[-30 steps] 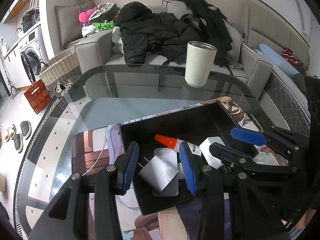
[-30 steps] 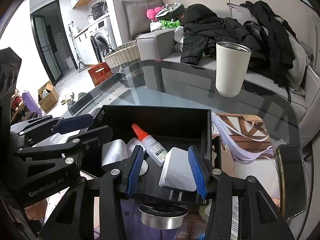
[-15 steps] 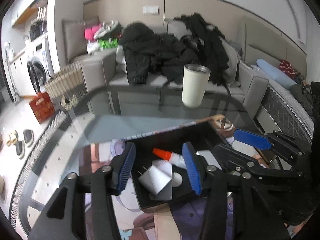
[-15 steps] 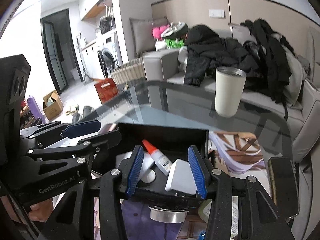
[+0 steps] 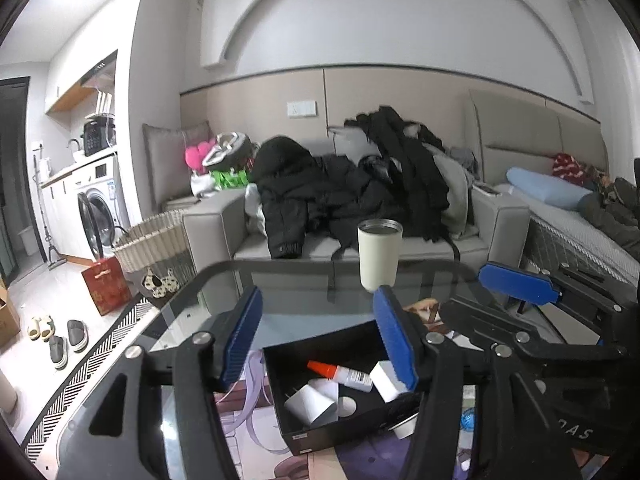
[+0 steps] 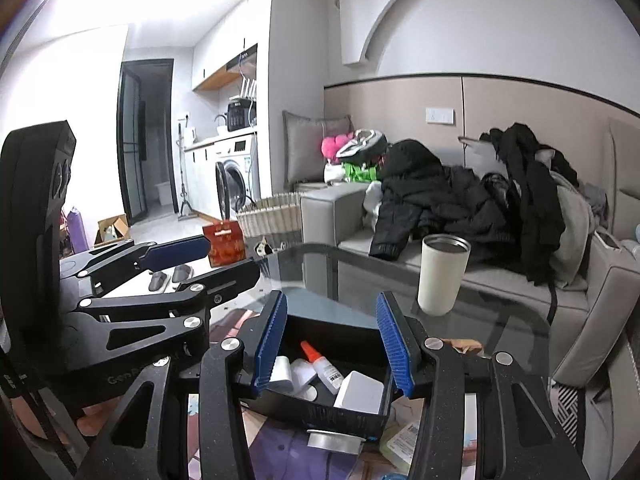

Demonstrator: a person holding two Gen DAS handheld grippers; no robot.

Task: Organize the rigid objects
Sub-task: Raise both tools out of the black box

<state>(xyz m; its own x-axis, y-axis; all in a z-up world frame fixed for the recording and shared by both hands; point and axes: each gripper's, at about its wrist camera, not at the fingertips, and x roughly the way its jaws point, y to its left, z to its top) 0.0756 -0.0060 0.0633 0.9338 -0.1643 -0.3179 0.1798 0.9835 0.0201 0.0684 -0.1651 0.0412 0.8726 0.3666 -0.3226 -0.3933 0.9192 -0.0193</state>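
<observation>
A grey sofa (image 5: 360, 248) heaped with black coats (image 5: 340, 192) fills the middle of both views; below it a glass table (image 5: 280, 296) spans the lower frame, bearing a cream tumbler (image 5: 378, 254) at its far edge; near the bottom centre a black box (image 5: 320, 432) sits on a printed mat (image 5: 248, 408); inside it lie a white block (image 6: 359, 393), a folded white card (image 5: 310, 404) and a small glue bottle (image 5: 340, 373) with an orange tip; the left gripper (image 5: 320, 342) hangs above the box, its jaws having just been opening, nothing between them; the right gripper (image 6: 332, 346) likewise stands parted and empty over the box.
</observation>
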